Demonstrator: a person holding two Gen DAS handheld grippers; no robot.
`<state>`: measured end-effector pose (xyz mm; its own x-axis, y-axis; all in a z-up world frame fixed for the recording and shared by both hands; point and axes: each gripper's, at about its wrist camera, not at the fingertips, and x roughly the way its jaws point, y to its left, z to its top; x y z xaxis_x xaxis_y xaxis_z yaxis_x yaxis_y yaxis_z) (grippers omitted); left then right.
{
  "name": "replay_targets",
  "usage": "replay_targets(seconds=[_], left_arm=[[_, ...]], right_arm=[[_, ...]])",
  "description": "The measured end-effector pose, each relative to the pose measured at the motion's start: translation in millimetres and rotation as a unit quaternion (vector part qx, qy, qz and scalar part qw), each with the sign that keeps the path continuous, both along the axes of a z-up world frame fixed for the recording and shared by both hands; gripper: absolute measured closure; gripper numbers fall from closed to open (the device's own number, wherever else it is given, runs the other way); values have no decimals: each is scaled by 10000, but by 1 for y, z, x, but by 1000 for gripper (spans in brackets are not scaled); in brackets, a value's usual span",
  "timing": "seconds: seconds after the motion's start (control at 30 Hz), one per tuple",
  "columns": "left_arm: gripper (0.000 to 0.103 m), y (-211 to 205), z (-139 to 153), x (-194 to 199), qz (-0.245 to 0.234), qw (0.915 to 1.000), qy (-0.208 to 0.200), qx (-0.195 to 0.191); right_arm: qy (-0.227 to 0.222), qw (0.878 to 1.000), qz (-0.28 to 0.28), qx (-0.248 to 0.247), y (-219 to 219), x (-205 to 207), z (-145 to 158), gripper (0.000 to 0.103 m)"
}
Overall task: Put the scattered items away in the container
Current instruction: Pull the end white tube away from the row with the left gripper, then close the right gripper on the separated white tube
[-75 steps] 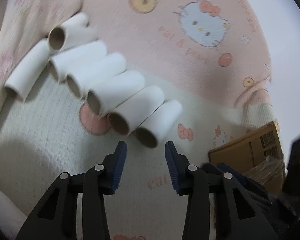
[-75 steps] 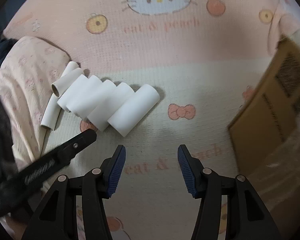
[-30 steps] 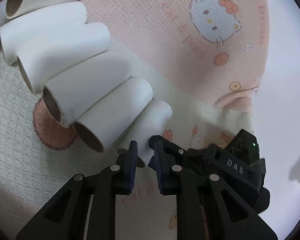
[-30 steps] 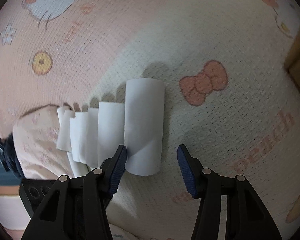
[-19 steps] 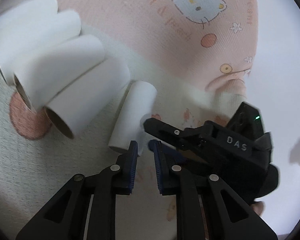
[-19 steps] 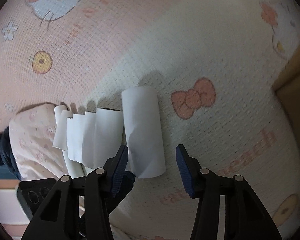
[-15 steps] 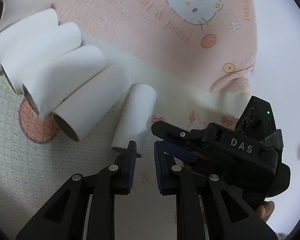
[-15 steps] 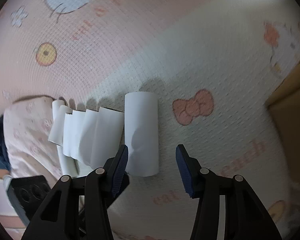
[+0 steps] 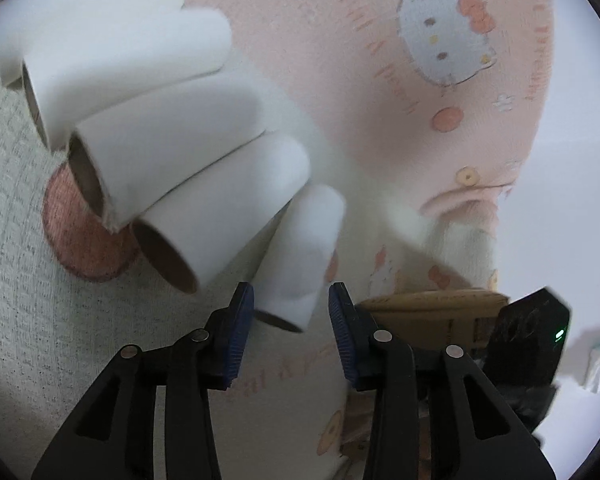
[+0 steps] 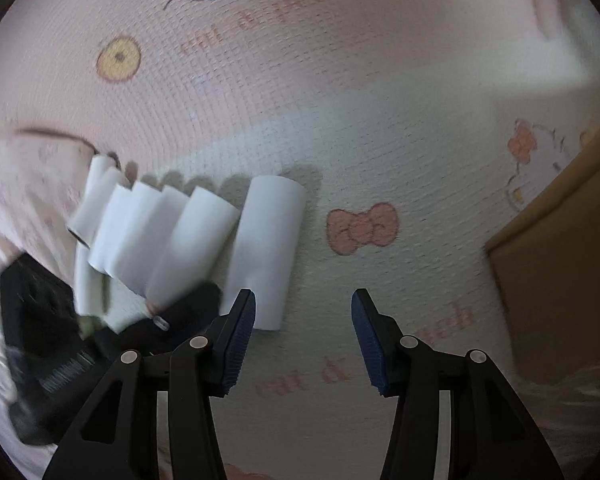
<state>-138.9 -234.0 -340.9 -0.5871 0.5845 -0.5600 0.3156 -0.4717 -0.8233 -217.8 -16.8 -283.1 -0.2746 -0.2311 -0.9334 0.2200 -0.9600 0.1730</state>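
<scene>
In the left wrist view the left gripper (image 9: 291, 312) sits nearest, its jaws about half open and just now widening, with the near end of a white cardboard tube (image 9: 300, 256) lying between the blue pads (image 9: 240, 320); a gap shows on each side, so the pads do not press on it. This tube rests on a cream and pink quilted blanket (image 9: 28, 320) printed with cartoon cats, bows and lettering. Just beyond and to the left, a row of similar tubes (image 9: 148, 112) lies side by side, overlapping, their brown open ends toward the camera. To the right, past the jaws, the top edge of a cardboard box (image 9: 432, 306) shows, with the black body of the right gripper (image 9: 528, 340) beside it. In the right wrist view the right gripper (image 10: 303, 328) hangs over the blanket (image 10: 380, 152) with jaws wide apart and nothing between them; the single tube (image 10: 266, 252) lies just beyond the left pad, the row (image 10: 148, 236) further left, and the box (image 10: 560, 272) at the right edge.
</scene>
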Motion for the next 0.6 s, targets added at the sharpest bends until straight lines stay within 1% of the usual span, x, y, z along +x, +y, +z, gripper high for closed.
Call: replay_targets(seconds=[0.1, 0.27, 0.37, 0.4, 0.43, 0.5, 0.6], left_arm=[[61, 2, 1, -5, -50, 9999, 122, 73], [61, 8, -4, -19, -351, 9994, 33, 7], [71, 12, -11, -21, -488, 9986, -55, 187], [77, 10, -12, -20, -480, 9986, -72, 213], [78, 9, -13, -20, -488, 9984, -69, 269], [78, 11, -16, -21, -518, 9976, -66, 453], [78, 14, -17, -22, -558, 9978, -122, 337]], right_arm=[[80, 9994, 319, 130, -5, 9, -2, 55], [191, 9970, 709, 238, -17, 17, -7, 55], [137, 9974, 686, 172, -20, 12, -12, 55], [68, 9973, 706, 182, -20, 10, -15, 55], [0, 9972, 725, 155, -21, 8, -18, 55], [-7, 9975, 638, 288, -21, 7, -24, 55], [-30, 9971, 696, 310, -19, 4, -30, 55]])
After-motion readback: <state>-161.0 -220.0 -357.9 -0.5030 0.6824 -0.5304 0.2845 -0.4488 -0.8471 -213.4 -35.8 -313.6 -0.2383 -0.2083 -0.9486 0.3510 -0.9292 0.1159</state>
